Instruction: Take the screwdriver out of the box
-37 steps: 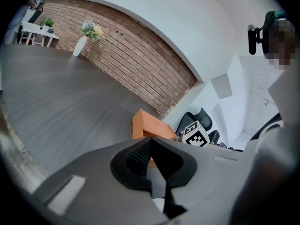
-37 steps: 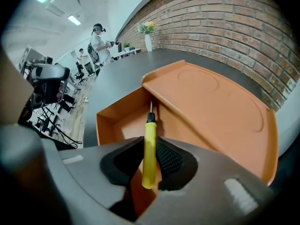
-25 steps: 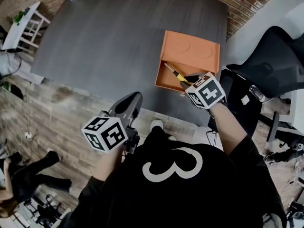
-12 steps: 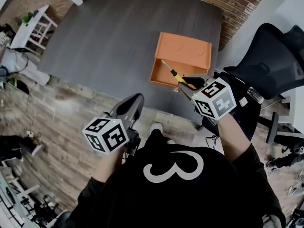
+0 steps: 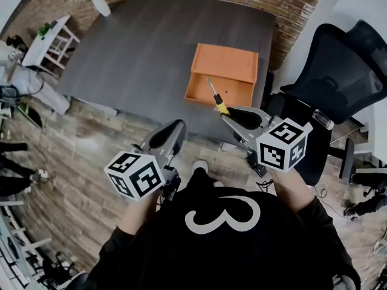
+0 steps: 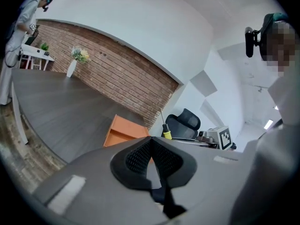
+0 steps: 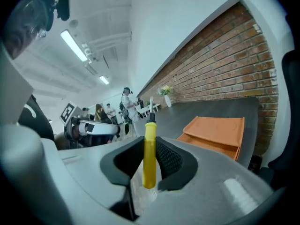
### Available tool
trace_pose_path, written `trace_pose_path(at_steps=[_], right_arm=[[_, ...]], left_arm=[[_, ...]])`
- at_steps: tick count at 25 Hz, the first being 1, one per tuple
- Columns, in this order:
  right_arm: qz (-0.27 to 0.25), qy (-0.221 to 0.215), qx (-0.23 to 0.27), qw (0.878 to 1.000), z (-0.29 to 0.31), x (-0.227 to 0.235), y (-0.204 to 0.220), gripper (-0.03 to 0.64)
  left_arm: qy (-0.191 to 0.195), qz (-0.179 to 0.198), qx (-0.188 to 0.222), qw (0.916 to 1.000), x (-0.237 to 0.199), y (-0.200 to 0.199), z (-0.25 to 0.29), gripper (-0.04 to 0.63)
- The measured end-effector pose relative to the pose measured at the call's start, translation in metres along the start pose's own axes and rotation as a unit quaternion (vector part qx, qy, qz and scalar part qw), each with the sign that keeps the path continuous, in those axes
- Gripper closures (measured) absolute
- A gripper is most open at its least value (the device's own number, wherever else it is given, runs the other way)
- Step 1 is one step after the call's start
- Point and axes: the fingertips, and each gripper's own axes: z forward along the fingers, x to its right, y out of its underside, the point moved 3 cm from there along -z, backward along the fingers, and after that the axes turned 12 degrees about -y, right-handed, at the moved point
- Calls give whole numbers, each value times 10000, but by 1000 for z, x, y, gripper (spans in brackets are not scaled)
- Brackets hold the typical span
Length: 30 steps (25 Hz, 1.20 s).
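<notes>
Right gripper (image 5: 227,115): clamped on screwdriver (image 5: 217,100), shaft upright, near box (image 5: 224,62) | left gripper (image 5: 175,128): closed empty, pointing forward.

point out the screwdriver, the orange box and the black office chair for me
screwdriver (image 7: 149,149): right gripper view, on the yellow handle between the jaws.
orange box (image 5: 225,62): head view, on its open lid.
office chair (image 5: 338,62): head view, on the backrest.
</notes>
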Motion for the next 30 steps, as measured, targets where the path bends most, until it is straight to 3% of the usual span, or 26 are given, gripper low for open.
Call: trace_pose_path(at_steps=[10, 30], right_arm=[[55, -115, 738, 9972, -35, -28, 0, 540], [-65, -195, 786, 9967, -51, -46, -4, 540]], left_arm=[[140, 253, 195, 9994, 38, 2, -21, 584], [230, 418, 336, 9983, 64, 2, -31, 584]])
